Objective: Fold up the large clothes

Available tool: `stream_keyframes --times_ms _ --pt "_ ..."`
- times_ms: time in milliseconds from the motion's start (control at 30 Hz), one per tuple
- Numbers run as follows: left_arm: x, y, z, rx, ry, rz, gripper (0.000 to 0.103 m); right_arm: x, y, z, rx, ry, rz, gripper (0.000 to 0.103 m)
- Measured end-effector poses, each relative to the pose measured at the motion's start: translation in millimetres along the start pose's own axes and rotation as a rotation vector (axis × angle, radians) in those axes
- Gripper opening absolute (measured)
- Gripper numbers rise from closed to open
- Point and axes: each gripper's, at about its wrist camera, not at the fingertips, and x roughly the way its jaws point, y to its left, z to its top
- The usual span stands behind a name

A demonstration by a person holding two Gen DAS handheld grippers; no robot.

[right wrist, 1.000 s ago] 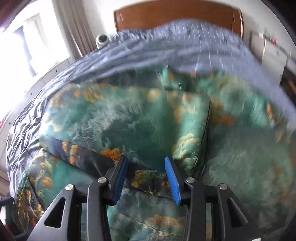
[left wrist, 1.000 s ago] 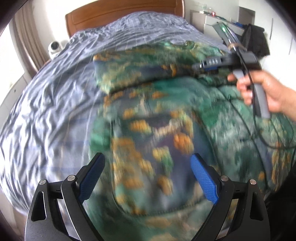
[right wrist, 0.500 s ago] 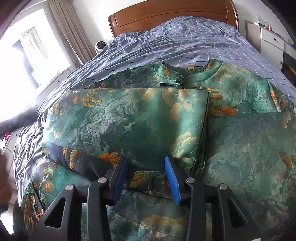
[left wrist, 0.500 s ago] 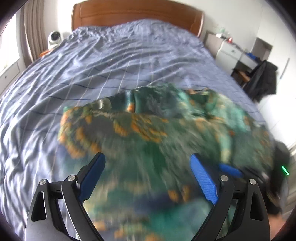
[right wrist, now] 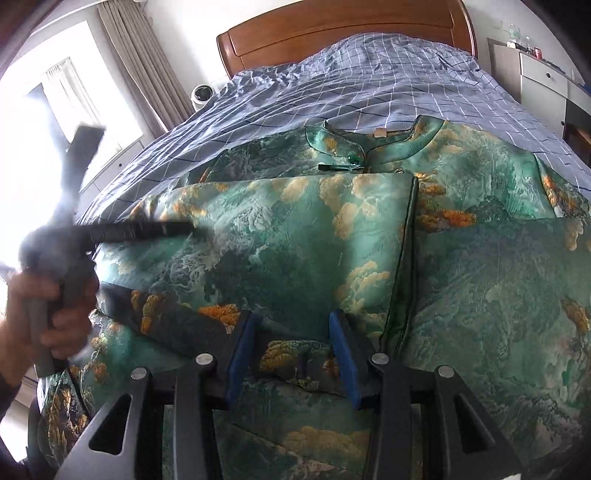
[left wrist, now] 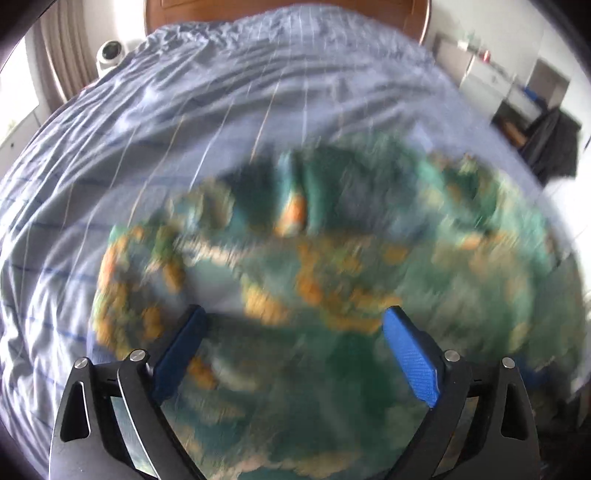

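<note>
A green garment (right wrist: 295,240) with orange and gold cloud print lies spread on the bed, collar (right wrist: 373,147) toward the headboard. One side is folded over the middle as a flat flap. My right gripper (right wrist: 293,317) rests at the flap's lower edge, its jaws partly apart with the fold's corner lying flat between them, not pinched. My left gripper (left wrist: 295,314) is wide open above the blurred garment (left wrist: 332,277), holding nothing. In the right wrist view, a hand (right wrist: 40,310) holds the left gripper (right wrist: 188,229) over the flap's left edge.
The bed has a blue checked sheet (right wrist: 369,81) and a wooden headboard (right wrist: 332,33). A white round device (right wrist: 202,94) sits at the bed's left, by curtains and a window. A white cabinet (right wrist: 543,77) and dark clothing (left wrist: 554,147) stand at the right.
The left gripper has swept across the garment, still open, and now shows at the left of the right wrist view with its hand. The right gripper has stayed put.
</note>
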Motion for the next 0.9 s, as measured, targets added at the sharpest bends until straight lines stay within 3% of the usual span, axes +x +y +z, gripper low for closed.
stream_keyframes --times_ms 100,200,333,533,767,900 --pt "5.7 -5.5 10.9 -0.025 -0.022 -0.003 0.098 0.3 1.0 -1.0 0.001 -0.001 -0.001 0.042" --pt "34.2 -6.1 -6.2 -0.014 0.047 0.018 0.097 0.7 1.0 -1.8 -0.004 0.000 -0.005 0.042" --pt "15.9 -17.3 -36.3 0.098 -0.003 0.068 0.097 1.1 2.0 -2.0 -0.009 0.001 -0.012 0.042" --pt "-18.6 -18.3 -71.3 0.113 0.015 0.006 0.098 1.9 3.2 -1.1 -0.018 -0.001 -0.025 0.042" --pt "4.2 -17.3 -70.5 0.089 0.055 -0.025 0.098 3.1 7.0 -2.8 -0.035 0.002 -0.048 0.042" --pt "7.0 -24.6 -74.1 0.125 0.040 0.021 0.099 5.0 10.3 -2.4 -0.044 0.008 -0.062 0.042"
